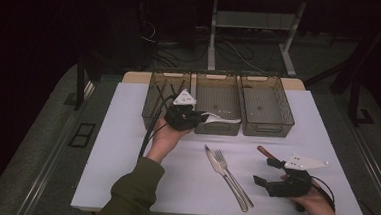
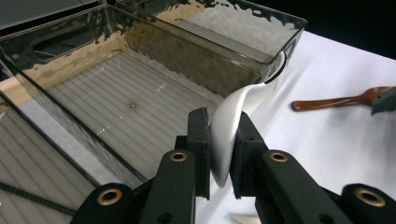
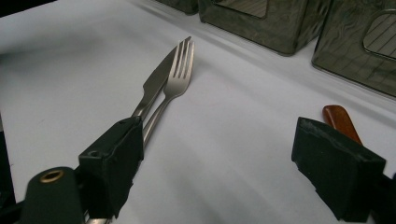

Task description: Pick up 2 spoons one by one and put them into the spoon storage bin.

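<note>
In the high view, the left gripper (image 1: 185,116) sits at centre frame, at the near edge of three smoky plastic bins (image 1: 218,109) in a row at the back of the white desk (image 1: 126,148). It carries a white spoon (image 1: 223,119) that reaches right, over the front wall of the middle bin (image 1: 217,105). A knife (image 1: 221,167) and fork (image 1: 232,175) lie side by side, touching, at lower centre. The right gripper (image 1: 274,175) rests at lower right, jaws spread, beside a brown wooden-handled utensil (image 1: 265,153).

In the left gripper view, the jaws pinch the spoon (image 2: 233,126) by its broad end, its thin end lying against the bin corner at upper right.

In the right gripper view, the spread jaws frame bare desk, the fork (image 3: 175,84) and knife (image 3: 152,88) at upper left and the brown handle (image 3: 341,121) at right.

The step looks like dropping the spoon into a bin. To do it well, it should be lifted clear of the rim, brought fully over the ribbed floor, lowered, then released, so it cannot tip back out.
</note>
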